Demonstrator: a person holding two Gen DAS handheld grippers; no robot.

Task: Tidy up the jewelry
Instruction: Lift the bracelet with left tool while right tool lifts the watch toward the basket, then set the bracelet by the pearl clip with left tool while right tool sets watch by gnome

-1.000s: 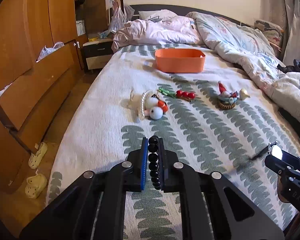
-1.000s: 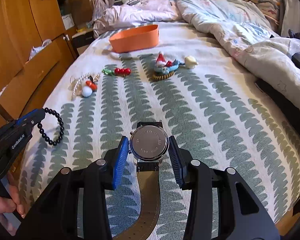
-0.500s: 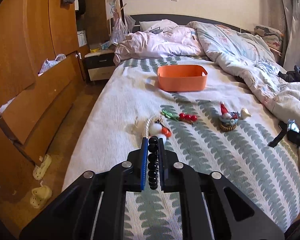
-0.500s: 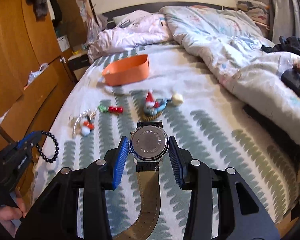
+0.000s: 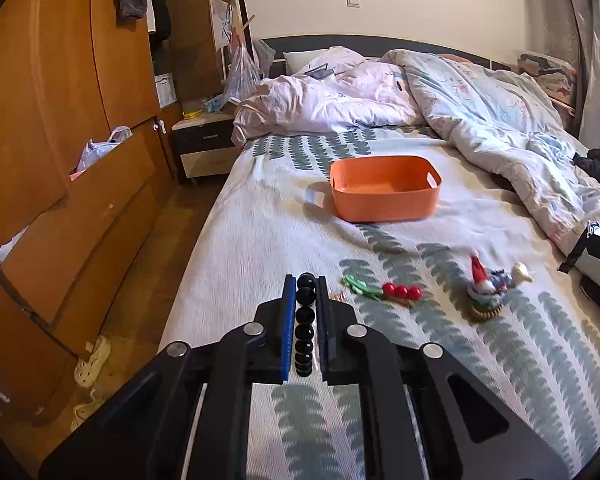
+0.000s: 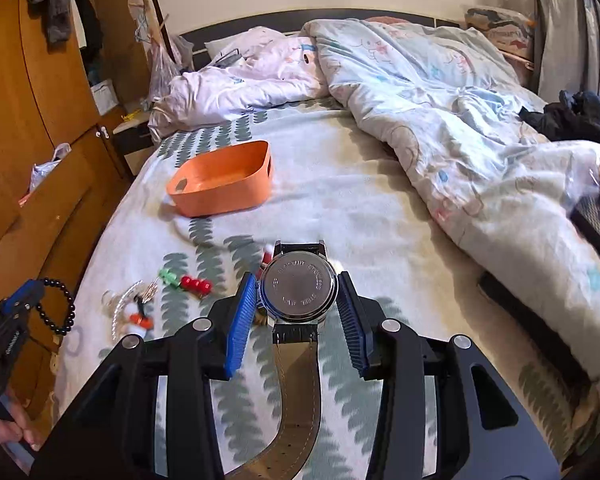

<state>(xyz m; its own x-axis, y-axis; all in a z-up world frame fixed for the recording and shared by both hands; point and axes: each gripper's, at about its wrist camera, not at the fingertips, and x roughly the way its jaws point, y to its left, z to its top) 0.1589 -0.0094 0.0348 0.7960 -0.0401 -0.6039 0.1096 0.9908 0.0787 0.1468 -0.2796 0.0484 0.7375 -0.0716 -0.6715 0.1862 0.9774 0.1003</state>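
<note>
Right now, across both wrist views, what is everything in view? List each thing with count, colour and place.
orange bin: one, orange, mid-bed, looks empty
bead bracelet: one, black, in left hand-held gripper
watch: one, steel back, dark strap, in right hand-held gripper
cherry clip: one, green and red, on bedspread
figurine charm: one, red-hatted, right of the clip
pearl pile: one, white and orange, near left bed edge
duvets: two, pale, rumpled at the head
wardrobe: one, brown wood, left
nightstand: one, beside bed
left hand-held gripper: black, blue pad
right hand-held gripper: black, blue pads

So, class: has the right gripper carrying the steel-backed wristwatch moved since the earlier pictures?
Yes. The right gripper, with the steel-backed wristwatch, has advanced up the bed toward the orange plastic basket, which now looks nearer.
</note>
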